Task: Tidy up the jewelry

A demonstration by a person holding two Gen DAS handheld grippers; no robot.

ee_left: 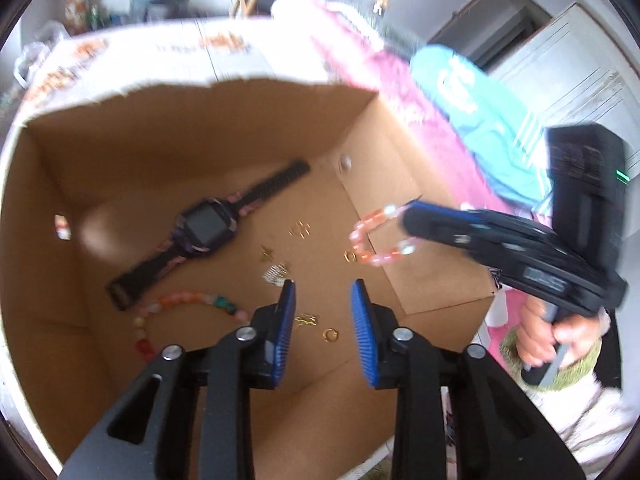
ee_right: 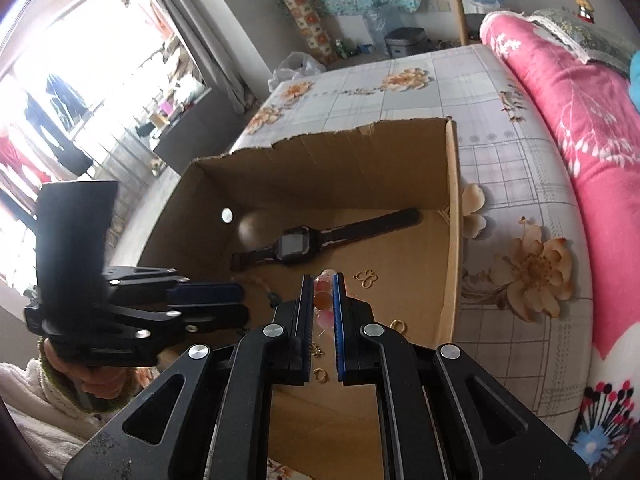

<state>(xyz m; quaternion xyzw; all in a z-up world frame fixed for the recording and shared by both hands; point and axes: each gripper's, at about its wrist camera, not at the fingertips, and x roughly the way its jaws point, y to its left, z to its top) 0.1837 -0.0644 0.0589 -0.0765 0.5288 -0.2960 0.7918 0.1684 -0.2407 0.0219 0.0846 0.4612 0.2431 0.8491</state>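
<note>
Bead bracelet (ee_left: 378, 240) hangs pinched in the right gripper (ee_left: 408, 220) over the cardboard box (ee_left: 248, 128). Better to lower it to a bare floor patch beside the smartwatch (ee_left: 206, 228) before letting go. The left gripper (ee_left: 323, 312) stands partly open and empty.

In the left wrist view the far half of the frame is smeared by motion: the bedspread (ee_left: 168, 50) print beyond the cardboard box (ee_left: 224, 120) cannot be read. The bead bracelet (ee_left: 372, 240) at right centre is blurred, its end lost inside the right gripper (ee_left: 408, 220). Small gold pieces (ee_left: 300, 229) on the box floor are too tiny to name, perhaps earrings. A second bead string (ee_left: 188, 300) runs under the left gripper (ee_left: 323, 312). In the right wrist view, beads (ee_right: 322, 300) hide between the pads
</note>
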